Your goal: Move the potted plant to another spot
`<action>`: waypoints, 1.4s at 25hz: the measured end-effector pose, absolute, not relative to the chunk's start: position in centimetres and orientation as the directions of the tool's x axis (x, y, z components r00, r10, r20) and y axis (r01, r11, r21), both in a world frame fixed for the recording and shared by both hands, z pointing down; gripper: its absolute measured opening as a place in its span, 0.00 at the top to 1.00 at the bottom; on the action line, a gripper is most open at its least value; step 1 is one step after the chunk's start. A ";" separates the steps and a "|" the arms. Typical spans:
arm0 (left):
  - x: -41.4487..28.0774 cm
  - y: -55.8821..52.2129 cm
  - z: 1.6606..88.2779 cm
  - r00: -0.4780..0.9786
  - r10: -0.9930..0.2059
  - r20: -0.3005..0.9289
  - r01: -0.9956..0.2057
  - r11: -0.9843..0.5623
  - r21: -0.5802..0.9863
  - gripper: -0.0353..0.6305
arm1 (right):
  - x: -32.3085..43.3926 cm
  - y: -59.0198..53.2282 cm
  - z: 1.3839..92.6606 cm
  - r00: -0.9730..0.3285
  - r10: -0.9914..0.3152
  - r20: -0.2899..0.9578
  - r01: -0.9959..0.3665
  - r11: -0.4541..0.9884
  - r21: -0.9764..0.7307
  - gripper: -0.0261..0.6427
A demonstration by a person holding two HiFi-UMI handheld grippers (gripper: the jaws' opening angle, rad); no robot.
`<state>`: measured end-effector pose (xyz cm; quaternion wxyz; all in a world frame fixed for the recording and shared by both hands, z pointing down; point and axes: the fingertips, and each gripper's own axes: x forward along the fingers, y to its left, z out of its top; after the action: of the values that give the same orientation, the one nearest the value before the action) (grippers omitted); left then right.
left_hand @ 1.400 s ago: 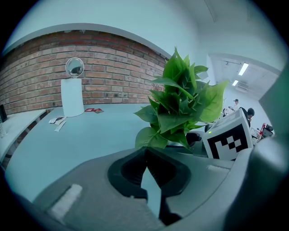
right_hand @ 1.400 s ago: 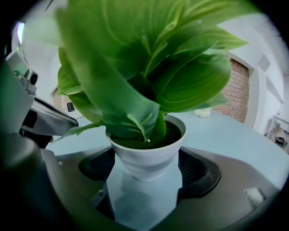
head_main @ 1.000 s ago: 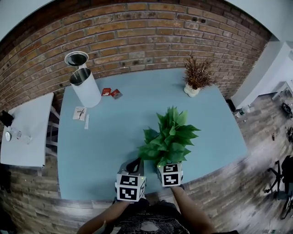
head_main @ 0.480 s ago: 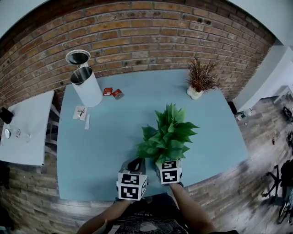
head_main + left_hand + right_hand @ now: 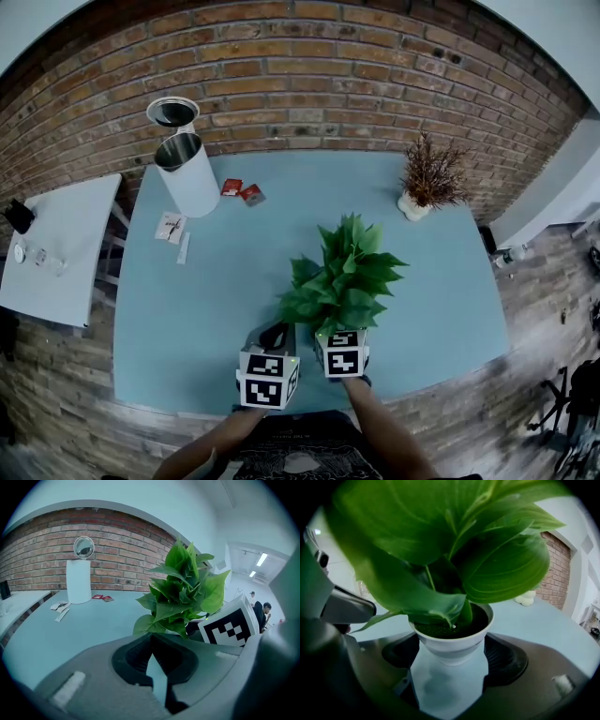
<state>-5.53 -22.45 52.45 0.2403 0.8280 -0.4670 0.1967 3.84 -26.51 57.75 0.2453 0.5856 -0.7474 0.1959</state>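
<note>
The potted plant [image 5: 345,277], a bunch of broad green leaves in a small round white plastic pot [image 5: 452,644], is found near the front edge of the large pale blue rectangular table [image 5: 206,309], just right of its middle and directly before the person. Whether its base rests on the table or is held just clear of it cannot be told.

The step in hand is judged to be the grasp, with the carry not yet made. The grey hand-held right gripper [image 5: 452,657] is clenched on the pot: a dark pad is pressed against each side of the bowl below its rim. The matching left gripper [image 5: 151,641] is seen just beside the plant's left, with its jaws drawn together at the tips and nothing between them.

The long axis of the plant is held upright, the rim is kept level, and the leaves are spread upward and a little away from the person, towards the brick wall.

A straight lift is called for next, then a level carry across bare table. The pot must be kept untilted so that no soil is spilled, and the tall white cylindrical bin [image 5: 187,173] and the dry brown plant [image 5: 429,178] at the far side are to be avoided.
</note>
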 end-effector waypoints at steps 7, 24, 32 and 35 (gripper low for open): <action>-5.3 -23.7 52.5 0.469 -0.685 0.558 -0.878 -0.433 0.206 0.95 | 3.5 -28.1 57.7 -0.218 -0.775 0.594 -0.965 0.262 -0.013 0.32; -5.3 -26.1 52.6 0.422 -0.706 0.568 -0.904 -0.377 0.204 0.95 | 3.0 -32.1 57.6 -0.256 -0.767 0.588 -0.952 0.304 -0.018 0.32; -5.3 -27.1 52.6 0.404 -0.715 0.571 -0.913 -0.354 0.202 0.95 | 3.1 -33.8 57.9 -0.261 -0.758 0.597 -0.948 0.318 -0.011 0.32; -5.3 -27.3 52.5 0.397 -0.718 0.572 -0.916 -0.348 0.199 0.95 | 3.0 -34.3 57.9 -0.270 -0.759 0.593 -0.944 0.329 -0.009 0.32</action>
<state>-5.30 -27.34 52.52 0.2517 0.7970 -0.5126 0.1968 2.97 -34.28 57.89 0.2518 0.5493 -0.7752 0.1842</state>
